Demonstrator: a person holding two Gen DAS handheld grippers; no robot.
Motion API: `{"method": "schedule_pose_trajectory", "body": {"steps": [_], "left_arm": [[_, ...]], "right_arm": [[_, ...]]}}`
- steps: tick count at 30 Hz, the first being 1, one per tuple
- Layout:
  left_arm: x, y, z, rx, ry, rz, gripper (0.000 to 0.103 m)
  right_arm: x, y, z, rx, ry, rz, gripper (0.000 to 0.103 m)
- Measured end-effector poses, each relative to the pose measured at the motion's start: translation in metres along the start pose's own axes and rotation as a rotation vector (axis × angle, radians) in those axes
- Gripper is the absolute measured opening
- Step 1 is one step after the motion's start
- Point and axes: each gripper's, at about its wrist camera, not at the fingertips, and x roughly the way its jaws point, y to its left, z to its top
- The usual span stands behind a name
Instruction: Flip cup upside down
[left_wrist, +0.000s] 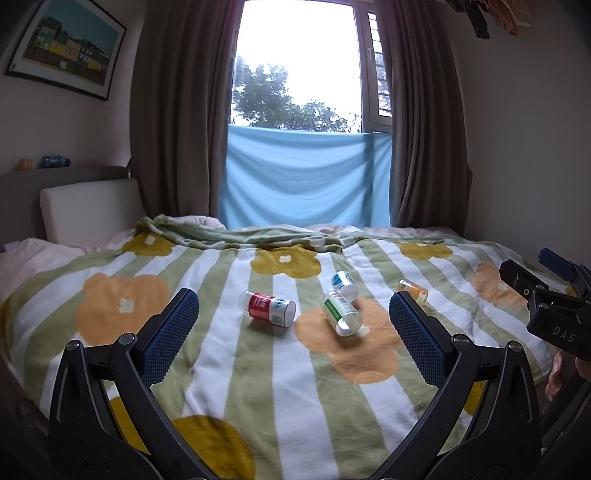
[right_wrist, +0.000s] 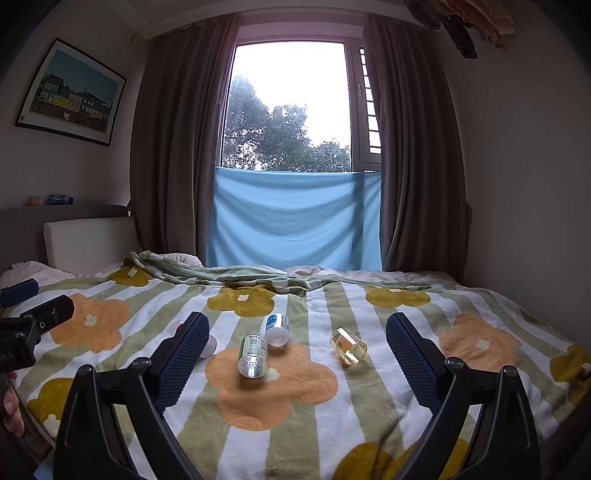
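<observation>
Several clear plastic cups lie on their sides on a striped flower blanket (left_wrist: 258, 387). In the left wrist view the red-label cup (left_wrist: 267, 308) is in the middle, the green-label cup (left_wrist: 341, 314) to its right, the blue-label cup (left_wrist: 344, 284) just behind that, and the orange cup (left_wrist: 413, 291) furthest right. My left gripper (left_wrist: 293, 297) hangs open above the blanket, short of the cups and holding nothing. In the right wrist view the green-label cup (right_wrist: 253, 354), blue-label cup (right_wrist: 277, 328) and orange cup (right_wrist: 348, 347) lie ahead of my open, empty right gripper (right_wrist: 297, 318). Its left finger hides most of the red-label cup (right_wrist: 208, 347).
The bed fills both views, with a white headboard cushion (left_wrist: 88, 206) at the far left and a rumpled blanket fold (left_wrist: 240, 236) at the back. Curtains and a blue cloth (left_wrist: 306, 181) hang beyond. A hand (right_wrist: 11, 406) shows at the left edge of the right wrist view.
</observation>
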Motion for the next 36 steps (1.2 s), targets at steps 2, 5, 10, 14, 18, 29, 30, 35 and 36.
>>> {"method": "schedule_pose_trajectory", "body": {"steps": [2,5,10,14,18,29,30,35,36], "left_arm": [[0.000,-0.001,0.000,-0.005,0.001,-0.003,0.103],[0.002,0.001,0.000,-0.017,0.007,-0.001,0.103],[0.010,0.012,-0.002,-0.048,0.036,0.013,0.103],[0.019,0.030,-0.007,-0.071,0.061,0.037,0.103],[0.026,0.056,-0.012,-0.106,0.089,0.059,0.103],[0.073,0.117,-0.034,-0.135,0.219,0.092,0.103],[0.077,0.120,-0.037,-0.138,0.229,0.097,0.103],[0.095,0.139,-0.052,-0.153,0.280,0.105,0.103],[0.098,0.143,-0.056,-0.153,0.287,0.109,0.103]], "right_arm": [[0.000,0.001,0.000,0.000,0.001,0.001,0.096],[0.000,0.000,0.000,-0.002,0.003,0.001,0.096],[0.012,0.012,-0.003,-0.014,0.034,0.031,0.096],[0.040,0.029,0.000,-0.050,0.089,0.111,0.096],[0.086,0.049,0.009,-0.075,0.165,0.233,0.096],[0.240,0.140,0.021,-0.281,0.401,0.461,0.096],[0.256,0.151,0.018,-0.297,0.430,0.495,0.096],[0.325,0.198,-0.010,-0.381,0.562,0.543,0.096],[0.339,0.205,-0.017,-0.386,0.593,0.547,0.096]]}}
